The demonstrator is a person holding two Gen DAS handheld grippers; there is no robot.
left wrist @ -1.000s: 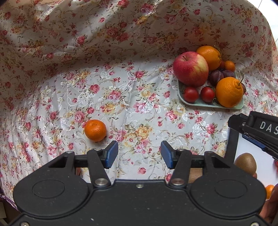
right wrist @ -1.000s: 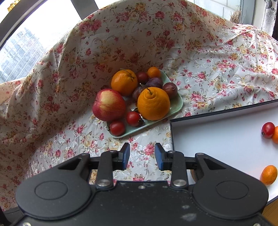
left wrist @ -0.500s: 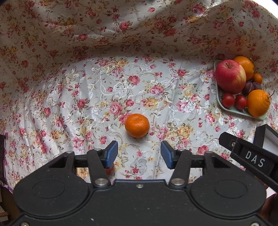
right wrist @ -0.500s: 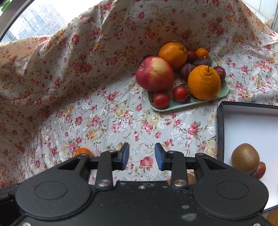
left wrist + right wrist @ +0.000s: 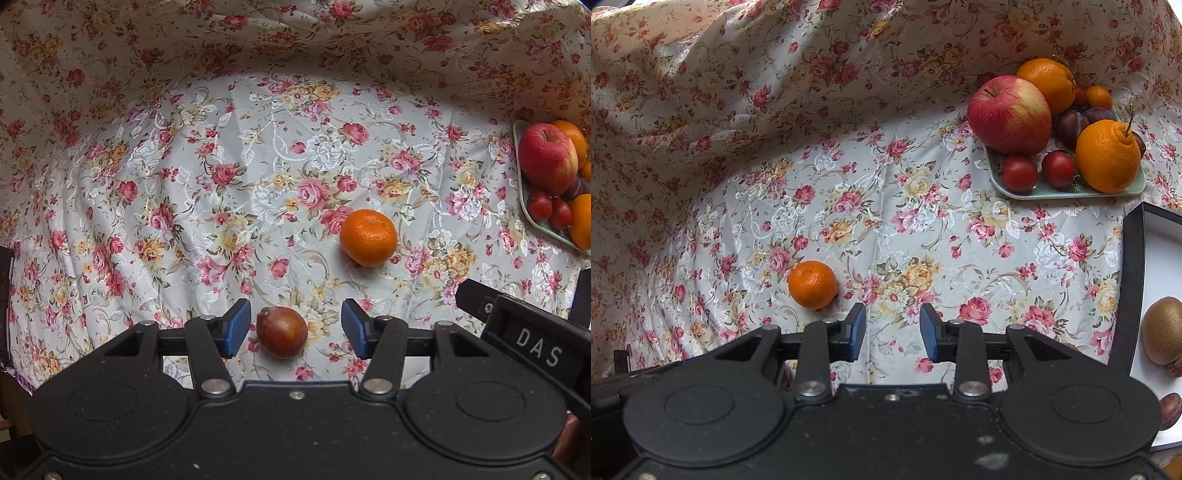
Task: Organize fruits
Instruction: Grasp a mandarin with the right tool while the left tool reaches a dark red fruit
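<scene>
A small reddish-brown plum (image 5: pixel 282 332) lies on the flowered cloth between the blue pads of my left gripper (image 5: pixel 295 328), which is open; the pads stand apart from the plum on both sides. Beyond it and to the right sits a mandarin (image 5: pixel 368 237). The right wrist view shows the same mandarin (image 5: pixel 812 284) just left of my right gripper (image 5: pixel 893 332), open with only cloth between its fingers. A green plate (image 5: pixel 1052 194) at the back right bears an apple (image 5: pixel 1008 114), oranges, cherry tomatoes and plums.
A white box with a black rim (image 5: pixel 1132 295) on the right holds a kiwi (image 5: pixel 1161 330) and small reddish fruits. The body of the right gripper (image 5: pixel 535 343) reaches into the left wrist view. The cloth rises in folds at the back and left.
Both grippers have moved left and come lower. The plate slid toward the right edge of the left view, the mandarin shifted right, and the plum came in between the left fingers.
</scene>
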